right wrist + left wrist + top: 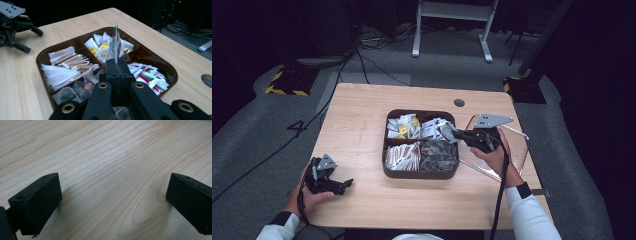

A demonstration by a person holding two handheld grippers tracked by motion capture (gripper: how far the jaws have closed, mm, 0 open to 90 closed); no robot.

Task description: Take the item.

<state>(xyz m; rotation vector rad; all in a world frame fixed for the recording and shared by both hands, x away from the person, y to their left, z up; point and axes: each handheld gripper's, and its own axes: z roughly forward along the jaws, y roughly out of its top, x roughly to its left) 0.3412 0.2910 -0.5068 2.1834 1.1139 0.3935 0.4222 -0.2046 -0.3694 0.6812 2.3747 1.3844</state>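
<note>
A brown four-part tray (pixel 419 175) sits mid-table. It holds white stick packets (pixel 402 156), dark tea bags (pixel 439 155), yellow-and-white sachets (pixel 402 127) and red-green printed sachets (pixel 432 127). My right gripper (pixel 453 133) hovers over the tray's right side, shut on one red-green sachet (pixel 114 42) that stands edge-on above the pinched jaws (pixel 116 67). Near the table's front left corner my left gripper (pixel 343 186) rests open. Bare wood (pixel 112 157) lies between its jaws (pixel 112 202). In the right gripper view it lies beyond the tray (pixel 32 40).
A wire frame (pixel 518 150) lies on the table right of the tray, under my right hand. A round cable hole (pixel 459 103) sits near the far edge. Cables and a white stand (pixel 452 25) are on the floor beyond the table.
</note>
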